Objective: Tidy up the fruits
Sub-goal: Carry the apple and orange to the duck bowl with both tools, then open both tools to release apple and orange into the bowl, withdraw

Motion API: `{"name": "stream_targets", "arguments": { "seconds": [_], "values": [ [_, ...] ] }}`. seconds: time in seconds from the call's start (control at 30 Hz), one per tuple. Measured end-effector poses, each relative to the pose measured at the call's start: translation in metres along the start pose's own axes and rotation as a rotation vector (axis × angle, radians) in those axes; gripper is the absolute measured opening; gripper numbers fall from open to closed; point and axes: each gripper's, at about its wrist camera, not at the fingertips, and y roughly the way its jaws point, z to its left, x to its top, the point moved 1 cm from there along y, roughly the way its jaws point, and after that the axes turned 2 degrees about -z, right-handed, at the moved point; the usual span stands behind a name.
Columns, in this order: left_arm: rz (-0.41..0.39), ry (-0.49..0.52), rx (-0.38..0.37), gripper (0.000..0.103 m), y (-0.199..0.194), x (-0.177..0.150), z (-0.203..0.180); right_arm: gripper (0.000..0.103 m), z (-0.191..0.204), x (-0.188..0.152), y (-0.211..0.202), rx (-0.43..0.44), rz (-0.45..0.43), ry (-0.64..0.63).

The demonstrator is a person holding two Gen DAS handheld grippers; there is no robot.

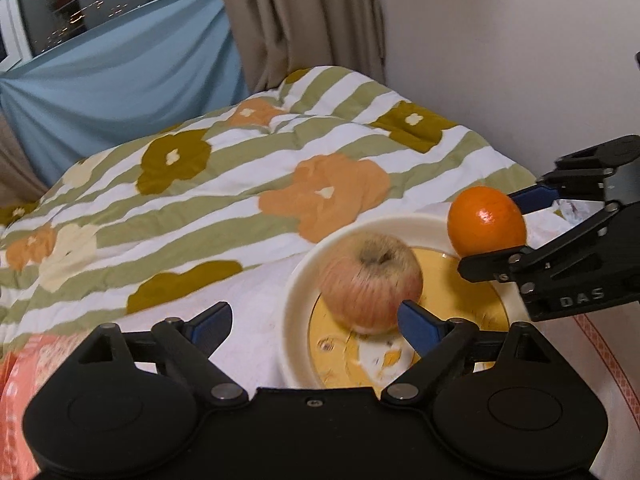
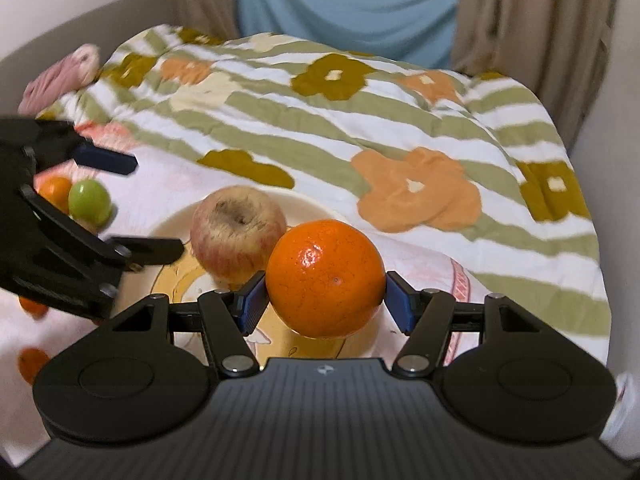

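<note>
Right claw (image 2: 323, 300) gripping orange (image 2: 324, 276) above plate (image 1: 296, 280); left claw (image 1: 316, 320) standing open, empty, apple (image 1: 370, 280) lying just ahead on plate.

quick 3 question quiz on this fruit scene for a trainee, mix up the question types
1. True or false: the apple lies on the plate.
2. Which claw grips the orange? A) left claw B) right claw C) neither
3. Fill in: beside the left claw in the right wrist view, off the plate, sits a small ____ fruit.

Key
1. True; it rests on the plate's yellow centre.
2. B; its blue pads press both sides of the orange, while the left claw stands open, its pads not pressing the apple.
3. Green.
</note>
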Motion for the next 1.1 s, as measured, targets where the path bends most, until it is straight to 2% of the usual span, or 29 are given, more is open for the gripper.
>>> {"name": "stream_targets", "arguments": {
  "seconds": [0.23, 0.43, 0.5, 0.57, 0.67, 0.8, 1.1],
  "values": [
    [0.023, -0.015, 0.039, 0.097, -0.008, -0.013, 0.005, 0.077, 0.015, -0.006, 0.024, 0.006, 0.013, -0.130],
    [0.030, -0.021, 0.042, 0.097, -0.008, -0.016, 0.005, 0.078, 0.016, -0.009, 0.034, 0.010, 0.027, -0.145],
    [0.031, -0.024, 0.046, 0.097, -0.008, -0.018, 0.005, 0.081, 0.018, -0.009, 0.035, -0.006, 0.022, -0.153],
    [0.034, -0.029, 0.054, 0.097, -0.008, -0.019, 0.005, 0.103, 0.019, -0.008, 0.031, -0.039, -0.001, -0.164],
    [0.035, -0.042, 0.066, 0.097, -0.013, -0.021, 0.007, 0.103, 0.018, -0.007, 0.021, -0.077, -0.052, -0.147],
    [0.031, -0.050, 0.090, 0.097, -0.023, -0.022, 0.007, 0.103, 0.011, -0.006, 0.011, -0.071, -0.052, -0.081],
    [-0.030, -0.080, 0.143, 0.097, -0.072, -0.025, 0.015, 0.103, 0.021, 0.007, -0.045, -0.106, -0.116, -0.004]
  ]
}}
